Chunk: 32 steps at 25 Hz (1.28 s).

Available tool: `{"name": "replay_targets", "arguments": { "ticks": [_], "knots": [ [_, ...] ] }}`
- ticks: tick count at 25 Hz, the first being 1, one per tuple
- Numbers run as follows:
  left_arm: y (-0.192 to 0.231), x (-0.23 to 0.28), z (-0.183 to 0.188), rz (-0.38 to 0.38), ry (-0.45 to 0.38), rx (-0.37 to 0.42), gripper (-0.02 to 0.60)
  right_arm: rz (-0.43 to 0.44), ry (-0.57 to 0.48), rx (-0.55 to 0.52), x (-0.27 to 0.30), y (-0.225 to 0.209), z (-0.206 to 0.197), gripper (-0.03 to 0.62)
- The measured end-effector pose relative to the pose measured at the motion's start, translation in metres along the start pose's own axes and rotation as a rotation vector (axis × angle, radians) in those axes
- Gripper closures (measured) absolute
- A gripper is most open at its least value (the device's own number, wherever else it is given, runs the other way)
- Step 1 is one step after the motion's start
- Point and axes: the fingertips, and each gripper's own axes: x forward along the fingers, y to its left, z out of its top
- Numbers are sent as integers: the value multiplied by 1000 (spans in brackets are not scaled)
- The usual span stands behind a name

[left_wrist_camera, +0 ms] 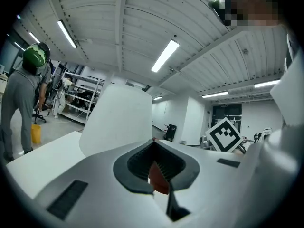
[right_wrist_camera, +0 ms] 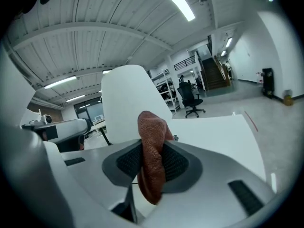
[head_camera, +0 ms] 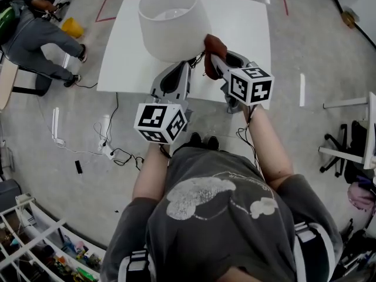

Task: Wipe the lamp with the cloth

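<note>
You wear a grey T-shirt with a pale print [head_camera: 217, 216], and your bare arms reach out in front of you. Each hand holds a grey gripper with a black and white marker cube on it. The left cube [head_camera: 160, 122] is closest to you. The right cube [head_camera: 252, 86] is a bit further out.

Your left gripper [left_wrist_camera: 153, 144] has its jaws pressed together at the tips, and nothing is between them. Its tips sit just beside the bottom edge of the lamp shade.

Your right gripper [right_wrist_camera: 154, 144] squeezes the red-brown woven cloth [right_wrist_camera: 152, 165] between its dark ribbed pads. The cloth sticks up past the tips and hangs down under them. Its top is right next to the right side of the shade. I cannot tell if it touches.

The white lamp with a wide round shade [head_camera: 173, 19] stands on the flat white square table [head_camera: 241, 16], near the edge closest to you. The shade hides the foot of the lamp.

On the shiny grey floor [head_camera: 59, 116] to your left lie thin black and white cables [head_camera: 111, 151]. Further off, past the left side of the table, another person in grey clothes [head_camera: 35, 37] bends over near a small yellow thing [head_camera: 71, 27].
</note>
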Motion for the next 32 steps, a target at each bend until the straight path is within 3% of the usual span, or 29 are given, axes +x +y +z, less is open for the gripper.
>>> {"name": "replay_targets", "arguments": {
  "ticks": [5,9,14,22,32],
  "knots": [
    [1,8,9,-58,-2,5,574,-65,0,4,-5,-13,4,502],
    [-9,11,29,-120,-33,23,574,-103,-61,-14,-21,-16,33,502],
    [-25,27,48,-144,-86,21,574,-72,-155,-78,-42,-19,81,502],
    [-35,41,60,-50,-147,86,574,106,-192,-190,-29,-1,124,502],
    [-43,59,53,124,-175,84,574,316,-119,-244,-9,-7,121,502]
  ]
}}
